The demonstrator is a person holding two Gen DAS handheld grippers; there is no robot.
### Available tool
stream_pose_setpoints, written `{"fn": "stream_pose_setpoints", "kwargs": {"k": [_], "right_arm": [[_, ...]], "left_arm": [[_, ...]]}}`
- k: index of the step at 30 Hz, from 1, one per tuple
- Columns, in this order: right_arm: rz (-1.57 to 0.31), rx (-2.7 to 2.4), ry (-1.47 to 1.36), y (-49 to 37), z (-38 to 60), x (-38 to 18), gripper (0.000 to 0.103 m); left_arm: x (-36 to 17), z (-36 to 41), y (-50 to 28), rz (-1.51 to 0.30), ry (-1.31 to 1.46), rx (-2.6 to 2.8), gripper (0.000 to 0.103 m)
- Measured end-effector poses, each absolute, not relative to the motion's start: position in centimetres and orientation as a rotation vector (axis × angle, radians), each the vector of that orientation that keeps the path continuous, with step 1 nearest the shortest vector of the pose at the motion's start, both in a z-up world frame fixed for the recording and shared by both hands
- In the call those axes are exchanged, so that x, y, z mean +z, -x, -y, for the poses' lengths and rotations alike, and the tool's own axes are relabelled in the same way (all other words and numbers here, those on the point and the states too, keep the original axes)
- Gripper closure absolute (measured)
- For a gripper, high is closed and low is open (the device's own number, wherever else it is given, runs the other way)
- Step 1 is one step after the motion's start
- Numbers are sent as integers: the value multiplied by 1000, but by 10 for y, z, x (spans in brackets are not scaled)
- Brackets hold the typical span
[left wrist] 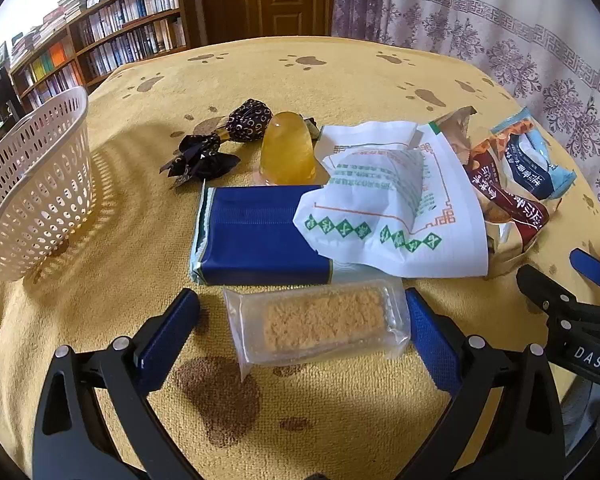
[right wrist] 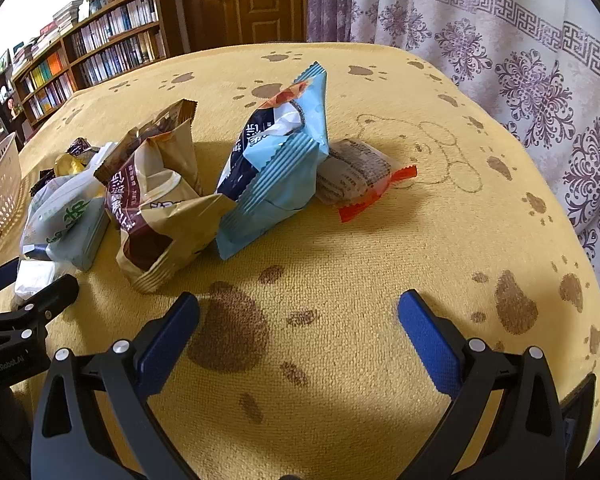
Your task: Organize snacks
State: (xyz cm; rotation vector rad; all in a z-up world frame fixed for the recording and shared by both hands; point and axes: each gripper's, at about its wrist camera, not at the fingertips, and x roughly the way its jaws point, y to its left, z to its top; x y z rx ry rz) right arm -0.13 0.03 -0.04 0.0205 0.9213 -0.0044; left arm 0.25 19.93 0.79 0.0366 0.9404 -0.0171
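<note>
The white perforated basket (left wrist: pixel 32 184) waits empty-looking at far left, with open yellow cloth between it and the pile. The left gripper (left wrist: pixel 302 320) straddles the clear-wrapped crumb bar (left wrist: pixel 320 326) at the near edge, jaws spread, probably about to close. The right gripper (right wrist: pixel 298 312) hangs released over bare cloth.

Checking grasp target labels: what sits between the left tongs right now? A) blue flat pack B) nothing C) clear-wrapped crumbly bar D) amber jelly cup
C: the clear-wrapped crumbly bar lies on the cloth between the open fingers of the left tongs; the blue flat pack sits just beyond it.
</note>
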Motion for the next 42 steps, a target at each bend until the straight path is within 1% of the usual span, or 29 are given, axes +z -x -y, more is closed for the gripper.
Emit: {"fn": "stream_pose_setpoints", "kwargs": {"k": [11,20,23,28,38,42], "right_arm": [[-935,34,-13,-1,1,0,5],[-920,138,-82,4,17,5,5],[-920,169,-107,5,21,9,5],[-869,196,-145,11,26,25,5],[-773,219,-156,24,27,50,5],[-762,215,-176,24,30,53,5]], "left_arm": [[9,-202,1,-930,-33,-32,2],[14,-212,7,-899,22,-42,2],[17,-217,8,-889,46,-48,2],[24,-221,13,-864,48,-50,2],[71,-217,37,-734,9,-147,2],[81,-216,36,-719,15,-191,2]]}}
